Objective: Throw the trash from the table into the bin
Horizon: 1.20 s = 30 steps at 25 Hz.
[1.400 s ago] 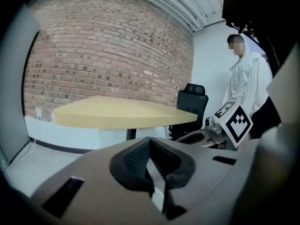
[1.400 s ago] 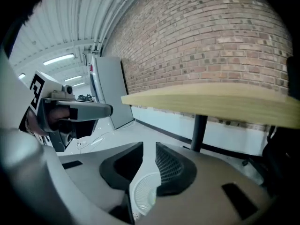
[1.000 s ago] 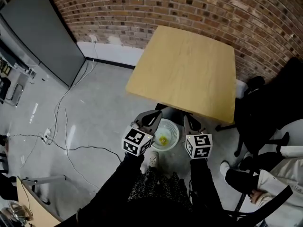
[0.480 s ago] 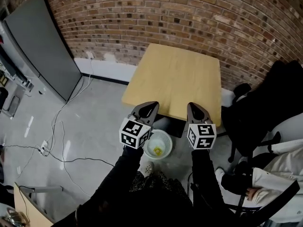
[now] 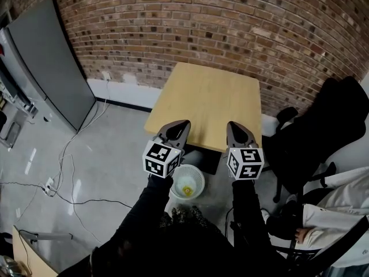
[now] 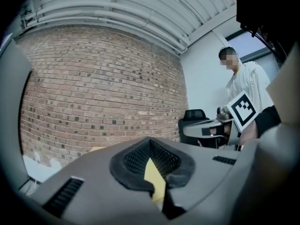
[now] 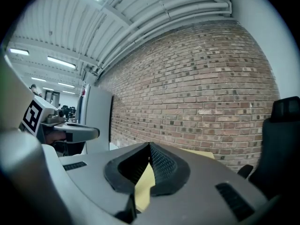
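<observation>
A: Jaw state?

B: Left gripper [image 5: 183,123]: jaws together, tip to tip, nothing between them. Right gripper [image 5: 232,124]: same, closed and empty. Both are held level, side by side, over the near edge of the wooden table [image 5: 210,97].

A: Trash?

B: A yellow scrap [image 5: 185,189] lies inside the round white bin [image 5: 199,176]. The bin is on the floor, below and between the two grippers.

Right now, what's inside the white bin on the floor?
One yellowish crumpled piece lies at the bottom of the white bin. The left gripper and its sleeve cover the bin's left edge, so anything there is hidden.
</observation>
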Motion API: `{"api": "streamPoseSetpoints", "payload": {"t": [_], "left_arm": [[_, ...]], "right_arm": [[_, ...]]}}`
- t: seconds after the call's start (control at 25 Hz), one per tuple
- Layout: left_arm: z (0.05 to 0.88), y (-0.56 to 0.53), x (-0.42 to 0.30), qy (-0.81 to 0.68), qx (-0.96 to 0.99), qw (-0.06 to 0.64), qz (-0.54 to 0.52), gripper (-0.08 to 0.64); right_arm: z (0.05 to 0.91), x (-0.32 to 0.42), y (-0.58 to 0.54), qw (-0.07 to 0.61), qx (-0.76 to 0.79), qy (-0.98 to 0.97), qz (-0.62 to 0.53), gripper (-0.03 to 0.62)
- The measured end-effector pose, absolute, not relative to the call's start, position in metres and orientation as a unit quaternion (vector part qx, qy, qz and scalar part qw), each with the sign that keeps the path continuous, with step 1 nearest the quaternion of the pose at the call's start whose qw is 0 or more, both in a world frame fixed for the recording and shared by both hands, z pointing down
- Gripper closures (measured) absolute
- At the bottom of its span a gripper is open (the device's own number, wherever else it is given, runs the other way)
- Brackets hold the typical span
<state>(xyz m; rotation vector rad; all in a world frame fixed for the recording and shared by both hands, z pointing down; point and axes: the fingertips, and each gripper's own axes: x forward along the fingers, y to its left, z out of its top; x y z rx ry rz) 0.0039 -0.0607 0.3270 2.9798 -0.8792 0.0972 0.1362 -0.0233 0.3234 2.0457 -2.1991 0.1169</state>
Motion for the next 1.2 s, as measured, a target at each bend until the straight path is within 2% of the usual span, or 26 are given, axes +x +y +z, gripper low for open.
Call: {"api": "streamPoseSetpoints", "payload": {"t": [0.52, 1.2], "left_arm": [[0.317, -0.057, 0.003, -0.291, 0.956, 0.010, 0.016, 0.560], [0.337, -0.054, -0.002, -0.294, 0.955, 0.017, 0.026, 0.560]], "right_arm": [[0.302, 0.144, -0.014, 0.062, 0.683, -0.727, 0.025, 0.583], [0.324, 0.143, -0.012, 0.085, 0.677, -0.731, 0.028, 0.583]]}}
